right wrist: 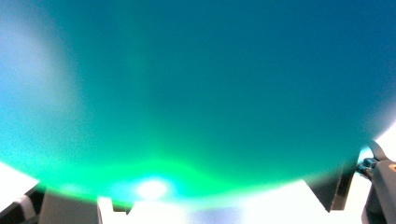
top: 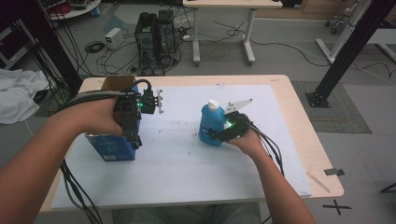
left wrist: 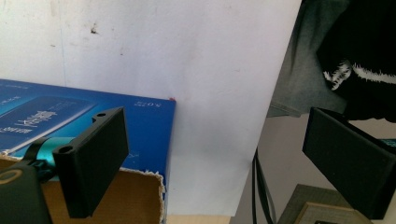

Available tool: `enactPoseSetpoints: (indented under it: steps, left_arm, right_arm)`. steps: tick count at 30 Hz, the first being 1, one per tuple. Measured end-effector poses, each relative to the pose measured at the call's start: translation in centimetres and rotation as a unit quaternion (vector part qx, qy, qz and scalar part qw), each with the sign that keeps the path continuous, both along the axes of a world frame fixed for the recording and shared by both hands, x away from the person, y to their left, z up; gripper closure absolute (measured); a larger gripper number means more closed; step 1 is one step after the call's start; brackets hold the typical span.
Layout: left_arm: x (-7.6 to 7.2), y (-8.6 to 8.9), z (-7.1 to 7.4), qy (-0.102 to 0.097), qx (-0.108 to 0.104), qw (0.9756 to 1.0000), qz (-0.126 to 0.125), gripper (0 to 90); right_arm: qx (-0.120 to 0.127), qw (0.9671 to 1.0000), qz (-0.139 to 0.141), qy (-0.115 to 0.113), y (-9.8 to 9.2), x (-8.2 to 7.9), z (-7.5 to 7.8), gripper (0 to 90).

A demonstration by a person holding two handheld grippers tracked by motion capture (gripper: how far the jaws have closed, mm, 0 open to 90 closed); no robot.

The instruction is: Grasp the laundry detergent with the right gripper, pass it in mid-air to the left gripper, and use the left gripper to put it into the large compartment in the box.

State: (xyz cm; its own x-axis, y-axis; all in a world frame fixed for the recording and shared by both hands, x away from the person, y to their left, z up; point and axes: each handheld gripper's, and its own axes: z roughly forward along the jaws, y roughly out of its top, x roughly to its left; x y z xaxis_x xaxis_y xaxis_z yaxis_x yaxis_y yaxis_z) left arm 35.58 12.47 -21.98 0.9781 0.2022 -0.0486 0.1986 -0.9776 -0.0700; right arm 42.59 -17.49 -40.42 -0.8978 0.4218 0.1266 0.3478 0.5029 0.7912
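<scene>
Bottle (top: pixel 211 125) stands mid-desk (top: pixel 289 121), w/ your right gripper (top: pixel 218 132) around its body. Squeeze firm & square before lifting. Left gripper (top: pixel 135 140) is open, idle over the box (top: pixel 112 150).

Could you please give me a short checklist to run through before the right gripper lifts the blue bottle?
1. Blue bottle upright on the white mat: ok.
2. White cap on the bottle: ok; whether it is tight, cannot tell.
3. Right gripper at the bottle's lower body, the bottle between its jaws in the right gripper view: ok.
4. Pads pressing firmly on the bottle: cannot tell, the close view is blurred.
5. Left gripper open and holding nothing, above the open blue box: ok.
6. Free mat between the bottle and the box: ok.
</scene>
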Motion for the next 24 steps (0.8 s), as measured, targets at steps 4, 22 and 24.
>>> enactPoseSetpoints:
  steps: [4,22,24]
  left_arm:
    - [0.05,0.02,0.01,0.001,0.001,1.0000,0.001,7.2]
    - [0.23,-0.12,-0.12,-0.001,0.001,1.0000,0.000,7.2]
    - [0.26,-0.09,-0.25,0.003,0.001,1.0000,0.000,7.2]
  right_arm:
    - [0.000,1.0000,0.001,-0.003,-0.03,0.05,-0.05,24.8]
    - [0.006,0.9999,0.005,-0.015,0.07,-0.09,0.03,32.1]
    - [0.007,0.9999,0.002,-0.008,0.13,-0.17,0.02,32.2]
